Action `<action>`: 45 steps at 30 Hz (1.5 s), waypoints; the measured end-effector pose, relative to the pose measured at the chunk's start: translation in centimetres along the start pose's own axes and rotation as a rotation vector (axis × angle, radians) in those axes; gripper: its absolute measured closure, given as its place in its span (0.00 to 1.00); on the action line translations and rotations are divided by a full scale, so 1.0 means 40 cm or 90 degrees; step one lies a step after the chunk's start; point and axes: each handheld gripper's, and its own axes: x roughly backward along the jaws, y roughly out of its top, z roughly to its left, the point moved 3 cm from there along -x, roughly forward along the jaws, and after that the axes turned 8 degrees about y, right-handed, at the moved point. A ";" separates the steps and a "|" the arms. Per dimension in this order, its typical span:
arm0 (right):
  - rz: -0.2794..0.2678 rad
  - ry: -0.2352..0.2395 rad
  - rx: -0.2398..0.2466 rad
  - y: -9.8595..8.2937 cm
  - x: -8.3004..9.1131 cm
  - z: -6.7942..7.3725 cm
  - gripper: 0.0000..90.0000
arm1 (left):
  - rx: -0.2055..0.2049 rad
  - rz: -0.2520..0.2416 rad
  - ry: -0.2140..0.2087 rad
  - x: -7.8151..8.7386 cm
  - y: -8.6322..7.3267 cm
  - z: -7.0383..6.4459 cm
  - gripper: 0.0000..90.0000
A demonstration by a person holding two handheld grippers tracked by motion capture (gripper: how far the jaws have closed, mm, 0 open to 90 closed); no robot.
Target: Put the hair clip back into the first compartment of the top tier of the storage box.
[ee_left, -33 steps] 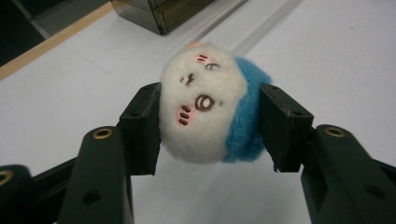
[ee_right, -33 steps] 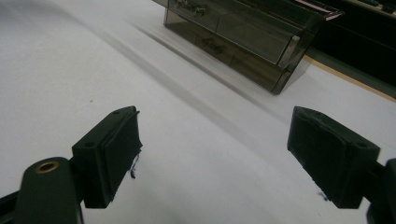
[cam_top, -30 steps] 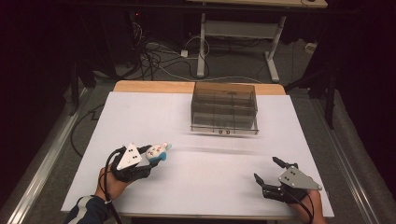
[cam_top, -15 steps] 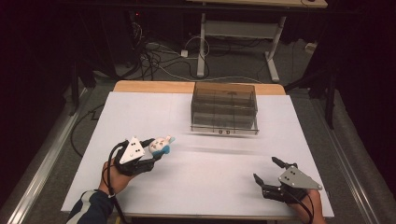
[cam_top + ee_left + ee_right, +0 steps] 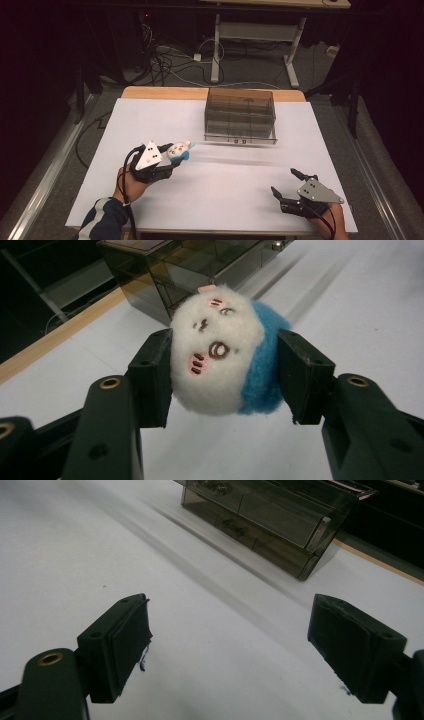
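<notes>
A small white plush toy (image 5: 220, 352) with a blue back and a pink-cheeked face is pinched between the jaws of my left gripper (image 5: 222, 375), held above the white table. In the high view the plush toy (image 5: 178, 149) sits at the tip of the left gripper (image 5: 172, 156), left of centre. A smoky clear plastic drawer box (image 5: 240, 116) stands toward the back of the table (image 5: 225, 200), beyond and to the right of the toy. My right gripper (image 5: 289, 182) rests near the front right edge, jaws wide apart and empty (image 5: 227, 645).
The drawer box (image 5: 280, 515) lies ahead of the right gripper across bare white tabletop. A wooden strip (image 5: 165, 93) edges the table's far side. Desk legs and tangled cables (image 5: 175, 55) are on the floor behind.
My left gripper, with the plush toy in it, has drifted slightly forward and right toward the drawer box. The right gripper has stayed put.
</notes>
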 end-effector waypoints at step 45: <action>0.012 0.005 0.003 -0.011 -0.005 -0.002 0.19 | -0.008 0.020 -0.018 -0.239 0.185 -0.022 0.48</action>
